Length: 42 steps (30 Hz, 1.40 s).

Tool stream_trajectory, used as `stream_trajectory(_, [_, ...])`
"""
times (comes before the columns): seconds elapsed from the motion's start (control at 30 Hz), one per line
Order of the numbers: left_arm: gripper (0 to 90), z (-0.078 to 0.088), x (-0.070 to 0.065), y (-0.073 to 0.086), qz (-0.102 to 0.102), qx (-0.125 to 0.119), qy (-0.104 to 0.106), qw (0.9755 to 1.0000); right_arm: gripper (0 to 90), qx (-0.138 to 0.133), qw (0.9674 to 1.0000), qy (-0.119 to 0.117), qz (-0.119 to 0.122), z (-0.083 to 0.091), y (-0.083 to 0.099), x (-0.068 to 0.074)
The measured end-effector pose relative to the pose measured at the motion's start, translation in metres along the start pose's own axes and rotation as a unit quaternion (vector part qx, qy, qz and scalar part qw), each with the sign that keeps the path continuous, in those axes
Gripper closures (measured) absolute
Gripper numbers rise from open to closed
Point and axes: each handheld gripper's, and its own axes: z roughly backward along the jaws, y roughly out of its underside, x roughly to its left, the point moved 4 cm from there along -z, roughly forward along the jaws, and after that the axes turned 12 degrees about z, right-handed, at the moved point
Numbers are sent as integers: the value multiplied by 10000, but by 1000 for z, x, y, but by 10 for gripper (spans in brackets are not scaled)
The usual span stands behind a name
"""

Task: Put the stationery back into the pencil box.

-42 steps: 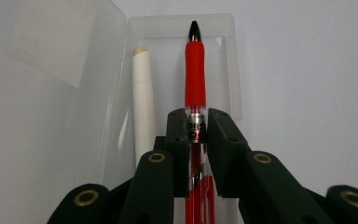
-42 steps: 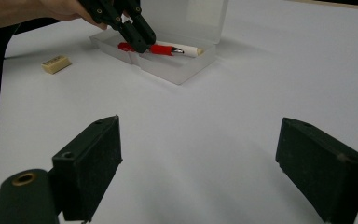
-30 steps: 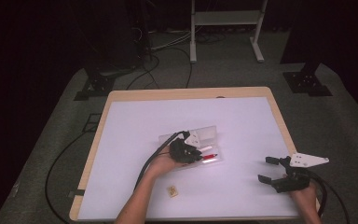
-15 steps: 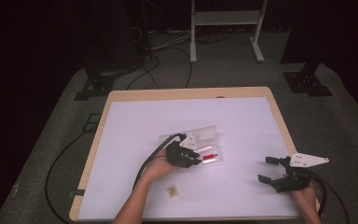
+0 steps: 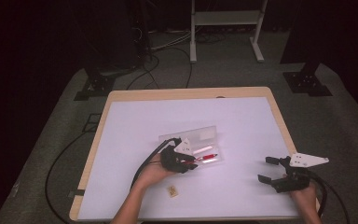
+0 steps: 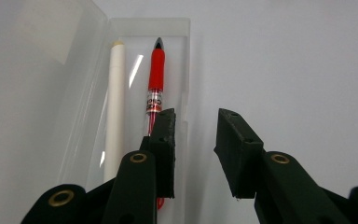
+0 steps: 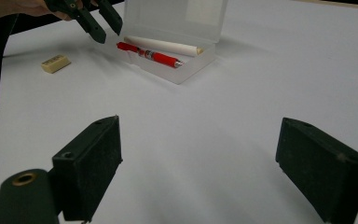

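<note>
A clear plastic case [image 5: 213, 140] lies open mid-table, lid [image 6: 42, 70] up. Inside lie a red pen [image 5: 206, 157] [image 6: 156, 79] and a white stick [image 5: 203, 150] [image 6: 115, 102]. My left gripper [image 5: 187, 164] [image 6: 193, 140] hovers at the case's near-left end. Its jaws have just been opening and nothing is between them; the pen's tail runs under one jaw. My right gripper [image 5: 267, 170] [image 7: 200, 158] rests at the table's near right, jaws wide open on nothing. It looks at the case [image 7: 193, 70], the pen [image 7: 154, 57] and the left gripper [image 7: 103, 25].
A small tan eraser [image 5: 172, 191] [image 7: 56, 63] lies near the front edge, beside my left forearm. A cable trails from each gripper. The white table top [image 5: 242, 116] has a wooden rim; stands and cables sit on the floor beyond.
My left gripper has drawn back a little from the case toward the near edge, and its jaws stand wider. The red pen stays in the case. The right gripper has not moved.
</note>
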Motion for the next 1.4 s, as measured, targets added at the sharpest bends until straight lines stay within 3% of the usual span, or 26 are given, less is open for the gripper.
stream_trajectory(0.73, [598,25,-13,20,117,-121,-215,9996,134,6,10000,7,-10,0,0,0])
stream_trajectory(1.4, [533,34,-26,40,211,-192,-175,9994,134,16,10000,17,-22,0,0,0])
